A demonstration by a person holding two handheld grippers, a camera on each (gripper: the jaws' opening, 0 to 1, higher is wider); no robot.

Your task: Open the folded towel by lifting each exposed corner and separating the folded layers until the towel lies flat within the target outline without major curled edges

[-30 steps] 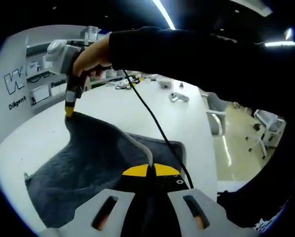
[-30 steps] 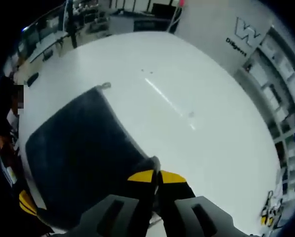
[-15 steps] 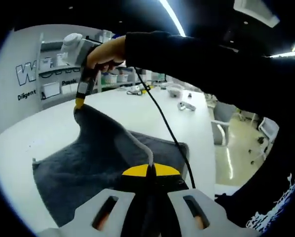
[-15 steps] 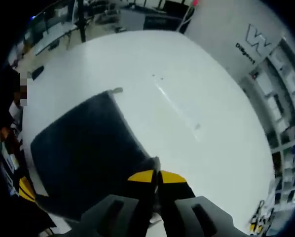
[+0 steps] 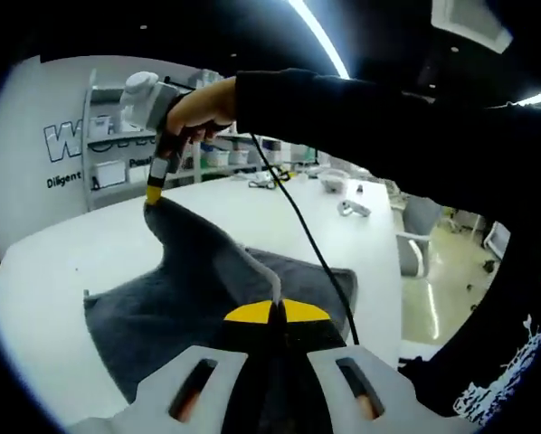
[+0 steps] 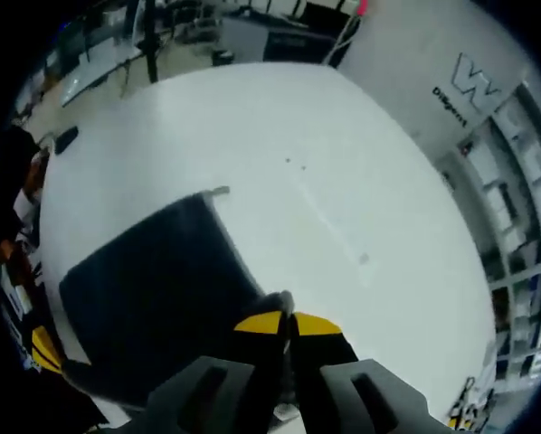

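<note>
two tools, left tool and right tool, each clamp one corner of one dark towel.

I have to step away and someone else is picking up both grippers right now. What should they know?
Left gripper: shut on a corner of the towel.
Right gripper: shut on another towel corner, held up above the white table; it also shows at top left of the left gripper view, with the cloth hanging from it.
Towel: dark grey, partly raised between the two grippers, the rest lying on the table.
Done: both corners gripped and lifted.
Left: spread the layers apart and lay the towel flat. No target outline can be made out here.
</note>
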